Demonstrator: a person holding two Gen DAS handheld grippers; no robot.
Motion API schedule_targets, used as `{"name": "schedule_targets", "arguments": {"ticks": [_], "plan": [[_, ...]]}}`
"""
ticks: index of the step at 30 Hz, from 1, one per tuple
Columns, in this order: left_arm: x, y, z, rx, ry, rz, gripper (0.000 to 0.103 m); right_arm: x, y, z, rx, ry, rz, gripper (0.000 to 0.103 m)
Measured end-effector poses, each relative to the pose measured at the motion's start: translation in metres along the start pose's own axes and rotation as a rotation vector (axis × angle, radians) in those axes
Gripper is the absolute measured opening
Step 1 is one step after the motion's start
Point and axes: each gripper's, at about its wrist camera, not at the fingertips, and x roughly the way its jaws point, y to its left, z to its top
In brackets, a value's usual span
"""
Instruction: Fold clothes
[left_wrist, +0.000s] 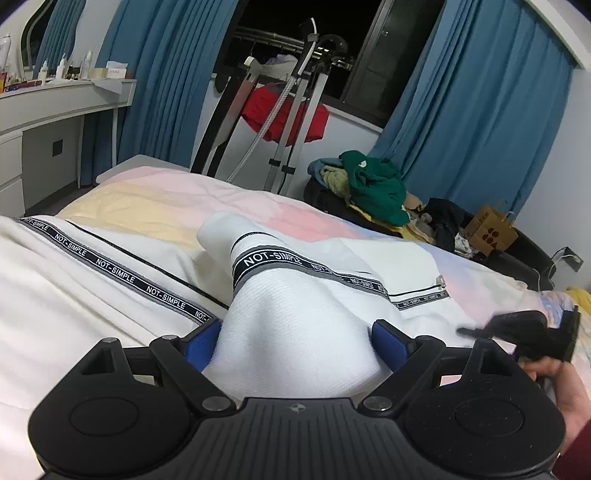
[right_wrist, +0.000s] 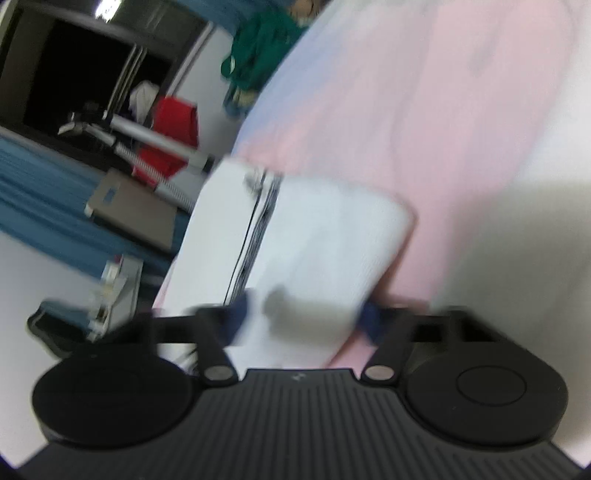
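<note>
Bunching white trousers (left_wrist: 295, 314) between spread jaws, left gripper (left_wrist: 295, 343) fills lower frame; right gripper (right_wrist: 303, 317) grips their blurred edge above pastel bedsheet (left_wrist: 166, 192).

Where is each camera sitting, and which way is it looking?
Left wrist: on the left gripper, facing across the pastel bedsheet to the blue curtains; the person's hand shows.
Right wrist: on the right gripper, tilted sideways and blurred.
Both show the white "NOT-SIMPLE" striped garment between blue pads, and the green clothes pile.
</note>
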Motion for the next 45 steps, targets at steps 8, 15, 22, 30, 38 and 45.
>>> {"name": "schedule_targets", "arguments": {"ticks": [8,15,22,30,38,45], "plan": [[-0.003,-0.004,0.000,0.029,-0.031,-0.063,0.089,-0.062,-0.037,0.068,-0.012,-0.369,0.038,0.006],[0.024,-0.012,-0.018,0.099,0.078,0.009,0.089,-0.106,-0.127,0.109,-0.020,-0.596,-0.221,0.006],[0.040,-0.005,-0.023,0.105,0.151,0.091,0.089,-0.110,-0.132,0.104,-0.076,-0.567,-0.335,0.007],[0.031,-0.002,-0.020,0.103,0.143,0.115,0.089,-0.098,-0.081,0.102,-0.205,-0.426,-0.426,0.026],[-0.018,-0.022,-0.014,0.140,0.088,0.077,0.090,-0.160,-0.015,0.037,-0.464,-0.360,-0.345,0.076],[-0.082,-0.036,-0.024,0.166,0.033,0.043,0.096,-0.222,0.038,-0.051,-0.611,-0.291,-0.178,0.076]]}}
